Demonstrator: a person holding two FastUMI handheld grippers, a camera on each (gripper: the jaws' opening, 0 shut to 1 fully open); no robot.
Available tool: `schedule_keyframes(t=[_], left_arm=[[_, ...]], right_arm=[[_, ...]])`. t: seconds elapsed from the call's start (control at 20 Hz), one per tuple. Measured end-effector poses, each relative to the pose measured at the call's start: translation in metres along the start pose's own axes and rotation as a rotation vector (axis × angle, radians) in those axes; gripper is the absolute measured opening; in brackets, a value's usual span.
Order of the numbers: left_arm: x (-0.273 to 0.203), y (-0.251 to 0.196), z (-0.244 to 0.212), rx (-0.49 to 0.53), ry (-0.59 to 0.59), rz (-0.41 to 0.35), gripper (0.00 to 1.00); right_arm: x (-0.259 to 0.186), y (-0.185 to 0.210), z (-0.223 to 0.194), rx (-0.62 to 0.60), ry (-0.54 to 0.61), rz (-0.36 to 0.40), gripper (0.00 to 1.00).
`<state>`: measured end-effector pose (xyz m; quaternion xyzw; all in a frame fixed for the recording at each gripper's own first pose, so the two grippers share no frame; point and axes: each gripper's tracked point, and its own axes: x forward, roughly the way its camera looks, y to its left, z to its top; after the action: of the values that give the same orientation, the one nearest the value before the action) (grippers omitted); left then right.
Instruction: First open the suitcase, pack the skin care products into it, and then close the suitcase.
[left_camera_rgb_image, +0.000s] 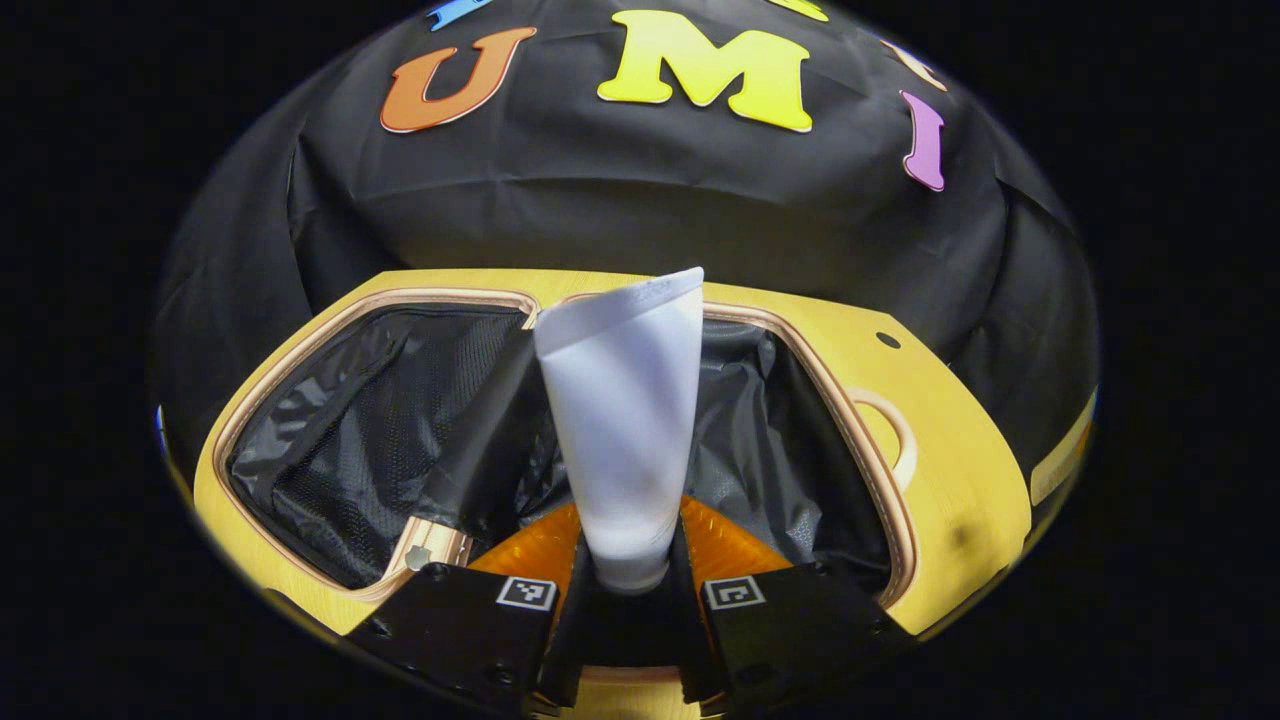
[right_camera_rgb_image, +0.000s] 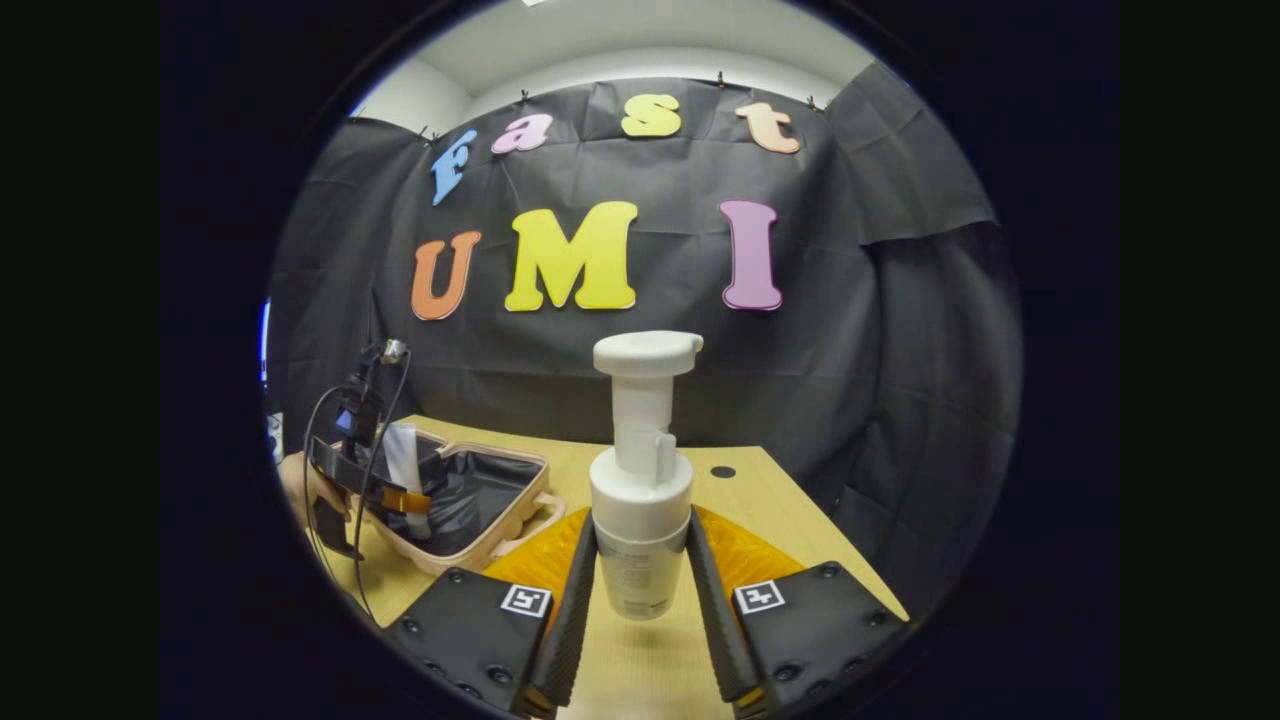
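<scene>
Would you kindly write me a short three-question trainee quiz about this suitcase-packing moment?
1. True or false: the suitcase lies open.
2. The left gripper holds: A) a white tube B) a comb C) nothing.
3. Fill in: the right gripper is shut on a white ____ bottle, lifted above the table.

Key: 1 true; 2 A; 3 pump.

Black tool (right_camera_rgb_image: 640, 610), orange trim, square markers
</scene>
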<state>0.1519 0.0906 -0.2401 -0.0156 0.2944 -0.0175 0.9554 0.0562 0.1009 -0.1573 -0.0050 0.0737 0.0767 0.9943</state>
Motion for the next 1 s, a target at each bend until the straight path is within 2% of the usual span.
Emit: schedule_keyframes(t=[0.25, 0.45, 0.65, 0.85, 0.9, 0.95, 1.0], left_arm=[[0.013, -0.003, 0.007, 0.071, 0.007, 0.021, 0.40], [0.024, -0.005, 0.012, 0.117, 0.057, 0.029, 0.40], [0.032, -0.007, 0.016, 0.148, 0.158, 0.003, 0.40], [0.048, -0.010, 0.018, 0.233, 0.265, -0.014, 0.40], [0.051, -0.009, 0.018, 0.249, 0.290, -0.007, 0.47], [0.051, -0.010, 0.018, 0.260, 0.308, 0.004, 0.41], [0.054, -0.012, 0.017, 0.267, 0.320, 0.015, 0.41]], right_arm=[[0.003, 0.007, -0.008, -0.002, 0.009, 0.016, 0.49], [0.004, 0.013, -0.010, 0.002, 0.010, 0.034, 0.49], [0.002, 0.017, -0.006, 0.012, 0.001, 0.048, 0.49], [0.000, 0.019, -0.005, 0.019, 0.002, 0.054, 0.49], [-0.002, 0.020, -0.006, 0.015, 0.003, 0.056, 0.49], [-0.002, 0.020, -0.006, 0.009, 0.003, 0.057, 0.49], [-0.004, 0.020, -0.006, 0.006, 0.003, 0.057, 0.49]])
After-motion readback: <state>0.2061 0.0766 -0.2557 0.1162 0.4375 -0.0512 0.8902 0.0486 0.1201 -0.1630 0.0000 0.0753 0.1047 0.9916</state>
